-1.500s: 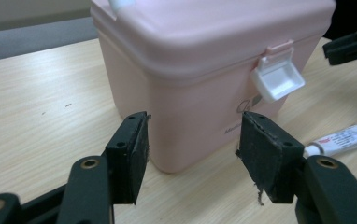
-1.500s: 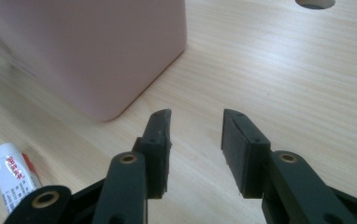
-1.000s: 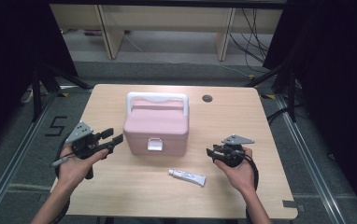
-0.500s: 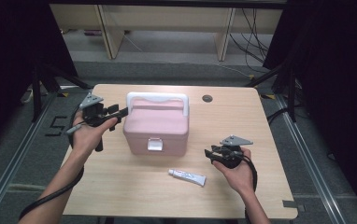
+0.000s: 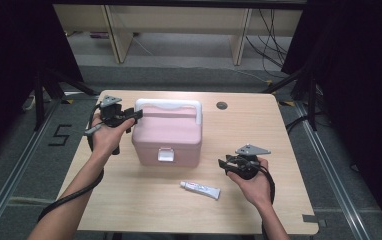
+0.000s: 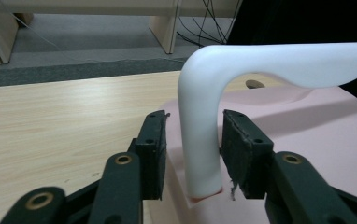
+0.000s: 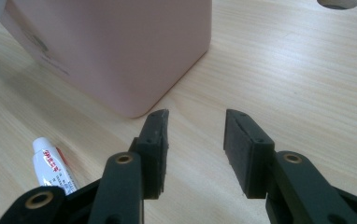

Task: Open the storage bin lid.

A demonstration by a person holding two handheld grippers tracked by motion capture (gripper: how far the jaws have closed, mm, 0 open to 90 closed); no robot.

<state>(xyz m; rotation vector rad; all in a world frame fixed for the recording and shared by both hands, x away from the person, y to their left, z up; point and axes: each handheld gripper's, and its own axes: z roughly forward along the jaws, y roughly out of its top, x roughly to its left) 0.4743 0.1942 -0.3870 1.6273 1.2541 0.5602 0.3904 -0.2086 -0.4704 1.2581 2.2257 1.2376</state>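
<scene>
Left gripper view looks right along the left gripper (image 6: 193, 149) at the white handle (image 6: 204, 116) of the pink box (image 5: 168, 134). One leg of the handle stands between the jaws, which have just been closing in on it. A thin gap shows on each side of the leg, so the jaws are not squeezing it yet. The box sits on the worktop (image 5: 129, 210) with its lid down and its front latch (image 5: 165, 155) looking closed. So the reach to the handle is done, and I think the grab, then lifting or holding the box, is left to do. The right gripper (image 5: 234, 167) waits with jaws apart and nothing in them. The box corner is just ahead of those jaws, and a small white tube (image 5: 200, 189) lies close beside them, not touched.
</scene>
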